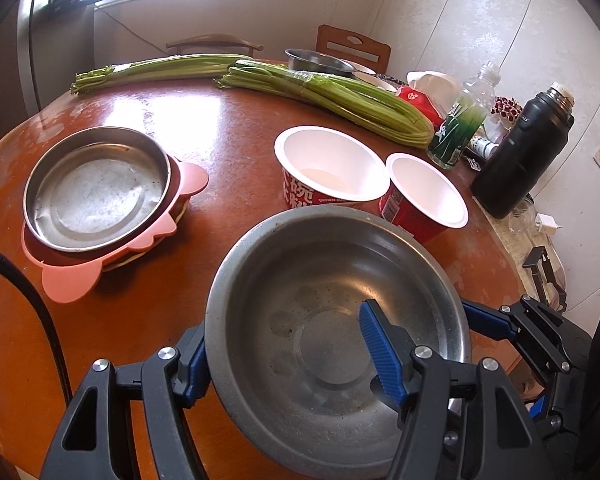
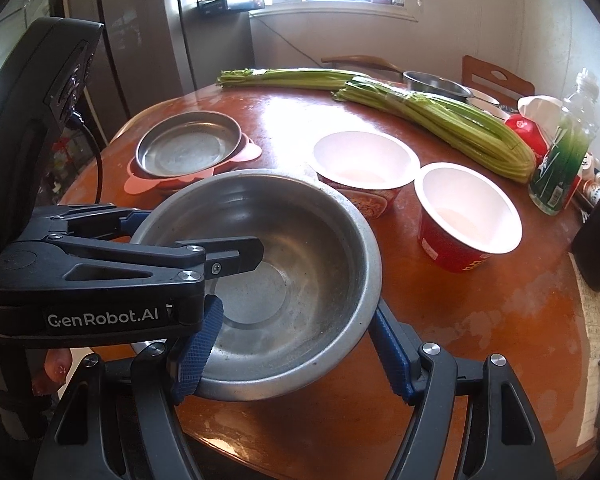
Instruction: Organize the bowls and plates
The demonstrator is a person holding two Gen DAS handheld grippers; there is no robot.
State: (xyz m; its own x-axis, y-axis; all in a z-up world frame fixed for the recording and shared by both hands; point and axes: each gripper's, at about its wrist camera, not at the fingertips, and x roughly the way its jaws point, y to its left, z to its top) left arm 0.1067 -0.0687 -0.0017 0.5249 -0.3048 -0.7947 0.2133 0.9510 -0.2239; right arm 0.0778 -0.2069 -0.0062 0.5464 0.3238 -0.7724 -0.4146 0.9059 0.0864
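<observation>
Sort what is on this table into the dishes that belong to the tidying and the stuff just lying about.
Job: large steel bowl clamped by left gripper and right gripper; steel plate on pink plate; two paper bowls; far steel bowl.

Lying about: celery, plastic bottle, black flask.

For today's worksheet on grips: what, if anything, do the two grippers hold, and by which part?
Both hold the same steel bowl by its rim, on opposite sides. The left gripper and the right gripper each have one finger inside the wall and one outside.
</observation>
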